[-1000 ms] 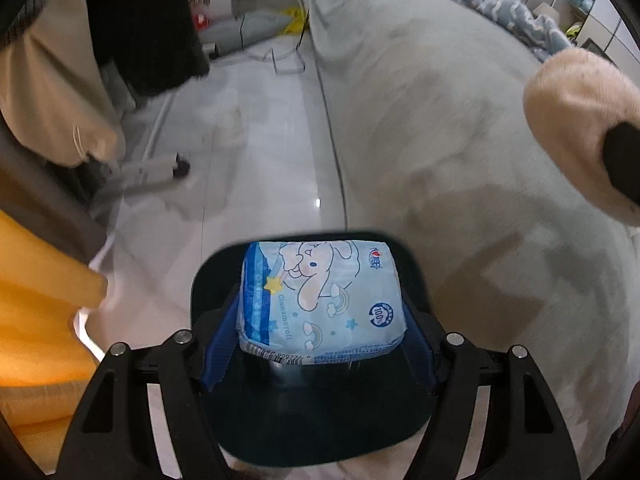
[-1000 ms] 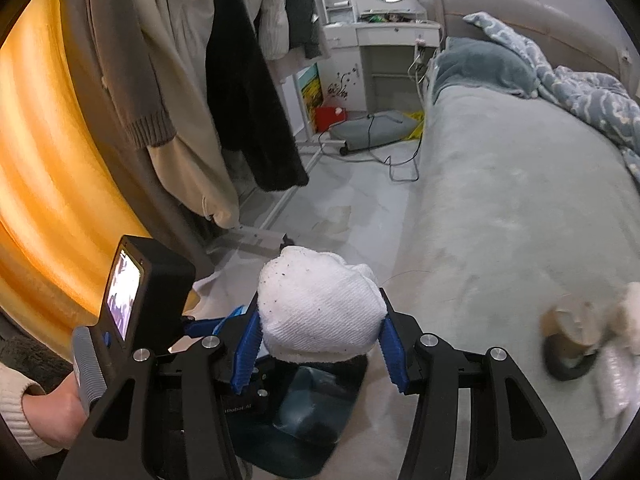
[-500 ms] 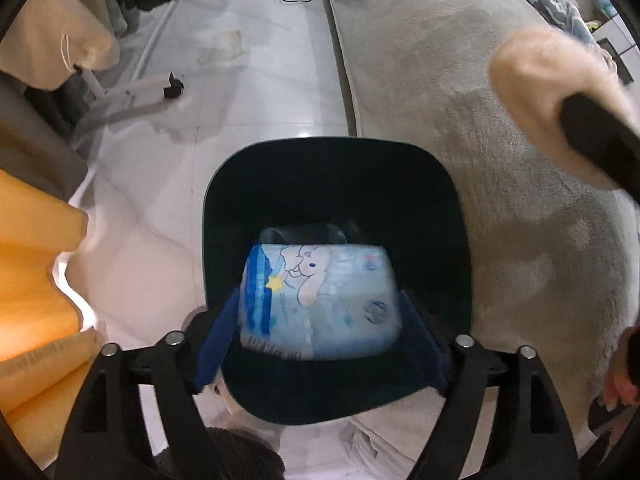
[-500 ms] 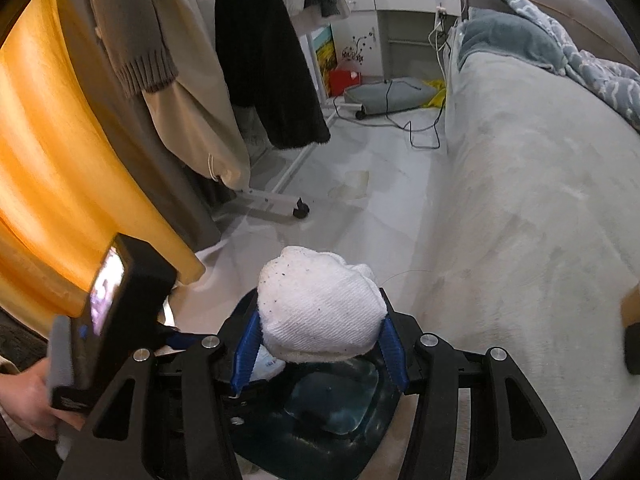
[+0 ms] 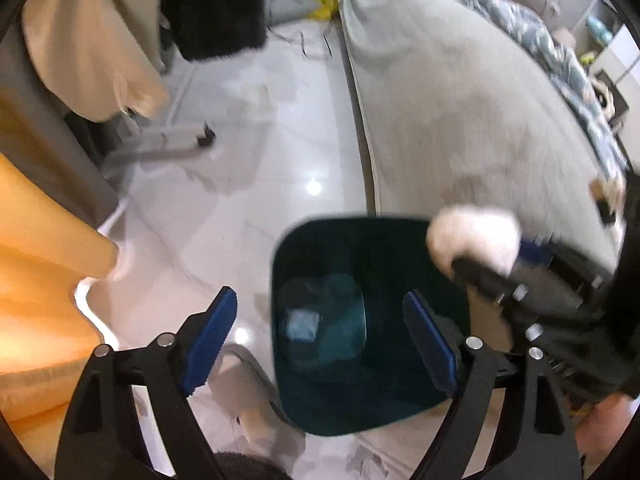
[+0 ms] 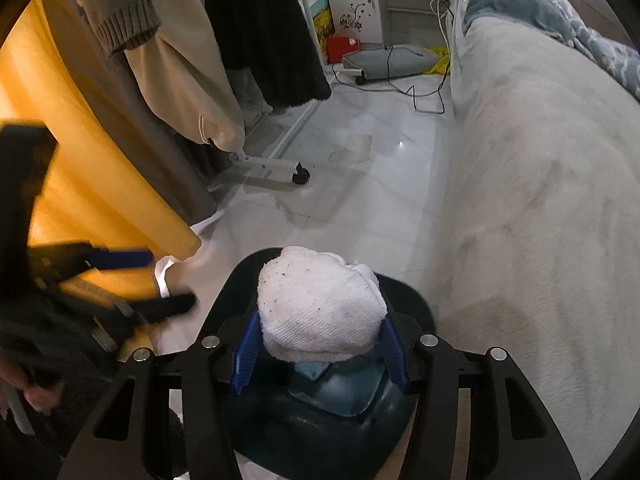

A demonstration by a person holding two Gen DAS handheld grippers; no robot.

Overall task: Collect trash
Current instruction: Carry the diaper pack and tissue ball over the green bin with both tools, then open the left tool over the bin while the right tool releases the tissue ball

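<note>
Left gripper (image 5: 320,336) — jaws wide apart, nothing between the blue pads; they had just been opening, then settled wide. It hung above the floor and the near edge of the bin.

Bin (image 5: 304,236) — dark teal, open-topped, standing on the pale tiled floor (image 5: 280,140) right beside the bed (image 5: 460,120). At its bottom lay a light blue packet (image 5: 302,326), blurred; a corner of the same packet (image 6: 314,368) showed in the right wrist view under the cloth.

Right gripper (image 6: 320,354) — jaws at a middling width, closed on a white balled cloth (image 6: 320,308) flecked with dark specks, the pads pressing its two sides. Gripper and cloth were above the bin's (image 6: 416,304) mouth.

Surroundings — an orange curtain (image 6: 80,160) at the left; coats (image 6: 180,60) hanging over a white wheeled rack foot (image 6: 272,168); a black cable (image 6: 424,96) trailing on the floor; a patterned blue blanket (image 6: 600,48) at the far end of the bed.
</note>
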